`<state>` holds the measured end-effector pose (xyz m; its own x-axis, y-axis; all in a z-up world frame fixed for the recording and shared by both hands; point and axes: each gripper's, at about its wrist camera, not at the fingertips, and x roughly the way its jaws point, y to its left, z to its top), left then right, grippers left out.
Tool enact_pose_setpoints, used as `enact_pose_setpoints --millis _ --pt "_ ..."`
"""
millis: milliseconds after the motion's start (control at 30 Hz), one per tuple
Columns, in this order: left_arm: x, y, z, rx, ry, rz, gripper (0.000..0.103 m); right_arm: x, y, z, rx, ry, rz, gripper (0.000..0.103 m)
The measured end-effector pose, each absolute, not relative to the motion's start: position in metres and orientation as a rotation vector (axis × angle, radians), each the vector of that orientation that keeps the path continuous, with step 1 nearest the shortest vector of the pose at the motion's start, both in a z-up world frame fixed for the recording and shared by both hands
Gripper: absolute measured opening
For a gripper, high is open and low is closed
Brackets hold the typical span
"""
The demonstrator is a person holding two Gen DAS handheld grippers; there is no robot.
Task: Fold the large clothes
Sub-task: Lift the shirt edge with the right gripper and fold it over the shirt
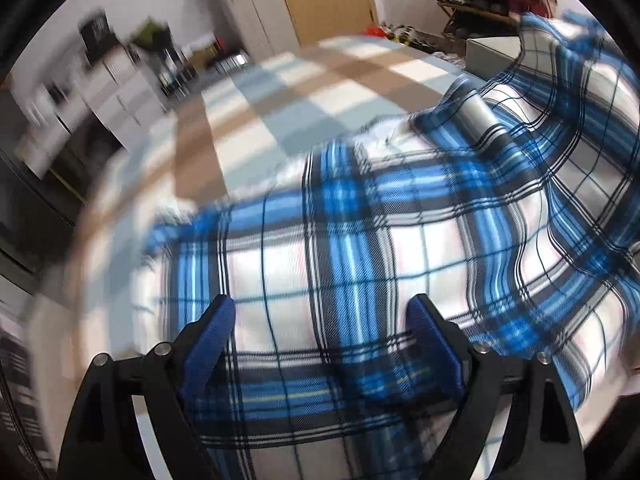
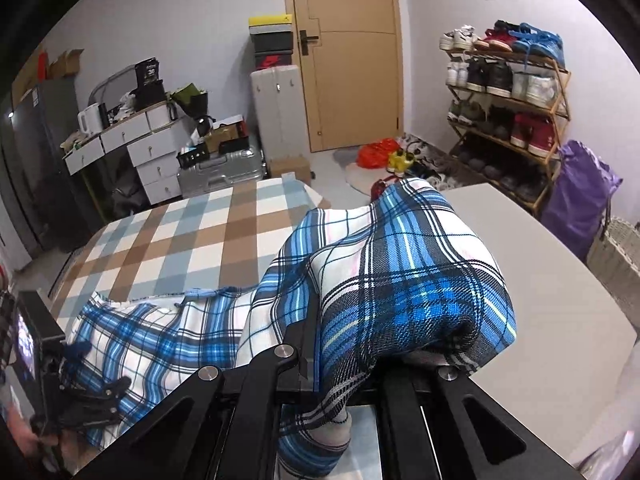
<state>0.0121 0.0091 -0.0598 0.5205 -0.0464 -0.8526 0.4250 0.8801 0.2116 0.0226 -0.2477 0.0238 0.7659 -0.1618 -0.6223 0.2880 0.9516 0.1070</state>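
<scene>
Starting at the left, I keep the left gripper [image 1: 320, 316] spread wide above the blue plaid garment [image 1: 360, 240], its blue pads [image 1: 216, 332] clear of the fabric, presumably ready to take a fresh edge. The garment lies partly flat on the checked tablecloth [image 1: 280, 92], so the cloth gives it a broad folding surface. Further right, my right gripper [image 2: 340, 364] is pressed together on a bunched fold of the same garment [image 2: 400, 272], raising it above the grey tabletop [image 2: 540, 280]; I judge this lift prepares the fold-over.
</scene>
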Motion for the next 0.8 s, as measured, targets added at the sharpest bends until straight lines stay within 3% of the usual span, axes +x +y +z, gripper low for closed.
enact_pose_setpoints --millis 100,267,467,800 --pt "0.026 0.039 -0.066 0.217 1.100 -0.343 0.091 0.026 -0.251 0.023 0.208 0.663 -0.246 0.004" --pt "0.018 0.062 -0.030 0.031 1.016 -0.377 0.089 0.027 -0.255 0.024 0.211 0.676 -0.241 0.004" --pt "0.032 0.066 -0.063 0.107 1.093 -0.302 0.092 0.030 -0.260 0.025 0.202 0.683 -0.233 0.004" --pt "0.019 0.054 -0.040 0.066 1.094 -0.326 0.092 0.045 -0.276 0.033 0.167 0.715 -0.286 0.004"
